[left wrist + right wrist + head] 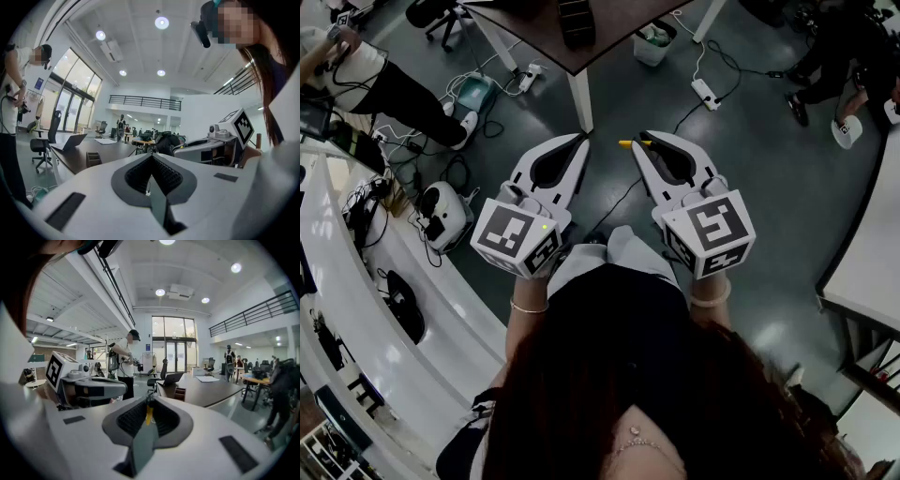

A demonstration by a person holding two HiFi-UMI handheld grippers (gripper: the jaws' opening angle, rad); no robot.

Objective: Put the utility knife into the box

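Head view, looking steeply down: a person holds 2 grippers side by side over a dark grey floor (750, 178), both pointing fwd toward a brown table (609, 37) w/ white legs; left gripper (581, 140) has its jaws pressed together w/ nothing between them; right gripper (645, 142) has its jaws closed on a yellow utility knife (624, 143), whose end sticks out sideways at the tips, toward the left gripper; the 2 tips are near each other but apart. Knife hangs over the floor, short of the table edge.

A small dark box (577, 21) sits on the table, near the edge facing the person, well apart from the knife; whether anything lies in it can't be told. A white power strip (705, 92) & cables lie on the floor to the right of the table leg; another person (394, 89) stands at upper left; a curved white desk (356, 309) runs down the left side.

Left gripper view: jaw tips meet, ribbed pads closed, empty; the box shows beyond on the table top.

Right gripper view: a thin yellow strip of the knife stands upright between the closed pads; beyond, the box & an open laptop (171, 378) sit on the table.
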